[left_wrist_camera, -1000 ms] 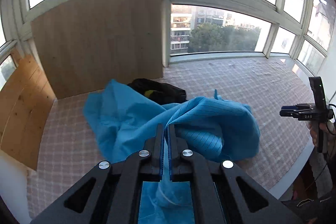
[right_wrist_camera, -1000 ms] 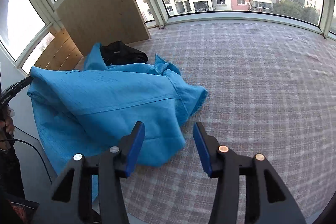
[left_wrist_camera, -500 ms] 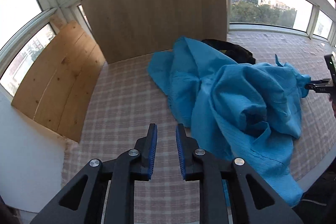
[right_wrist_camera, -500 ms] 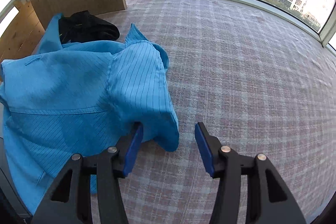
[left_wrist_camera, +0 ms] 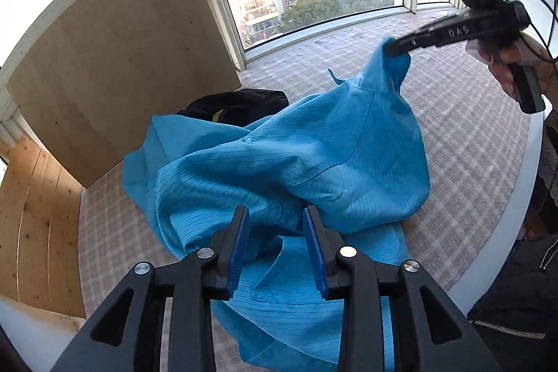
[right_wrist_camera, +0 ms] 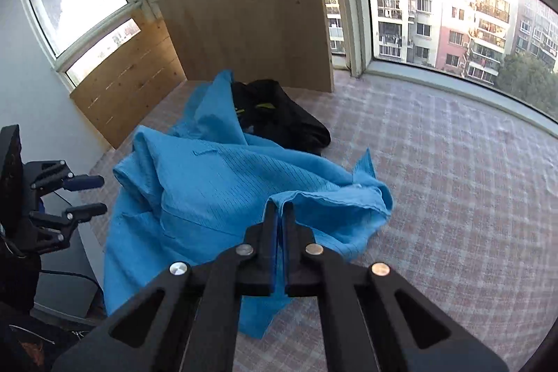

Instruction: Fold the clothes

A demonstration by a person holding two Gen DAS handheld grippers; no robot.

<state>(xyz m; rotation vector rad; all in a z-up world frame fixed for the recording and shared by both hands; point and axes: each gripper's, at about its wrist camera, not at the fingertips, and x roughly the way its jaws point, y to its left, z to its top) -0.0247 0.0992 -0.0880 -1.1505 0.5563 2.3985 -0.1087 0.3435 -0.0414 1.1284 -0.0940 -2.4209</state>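
A crumpled blue garment point(left_wrist_camera: 314, 156) with thin dark pinstripes lies on the checked surface point(left_wrist_camera: 470, 135). In the left wrist view my left gripper point(left_wrist_camera: 275, 232) hangs open just above the garment's near folds, with nothing between its blue pads. My right gripper point(left_wrist_camera: 391, 49) is shut on a corner of the garment and holds it raised, so the cloth drapes down from it. In the right wrist view my right gripper point(right_wrist_camera: 280, 213) pinches a hemmed edge of the blue garment point(right_wrist_camera: 216, 183). The open left gripper point(right_wrist_camera: 104, 194) shows at the far left.
A black garment point(left_wrist_camera: 237, 107) with yellow marks lies behind the blue one, near a tall wooden board point(left_wrist_camera: 132, 58). A lower wooden board point(left_wrist_camera: 35, 215) stands at the left. The checked surface point(right_wrist_camera: 453, 197) stretches to the windows. A hand point(left_wrist_camera: 512, 61) holds the right gripper.
My left gripper let go of the blue garment, opened wider and now hovers over its near folds. My right gripper shut on the garment's edge and lifted that corner.
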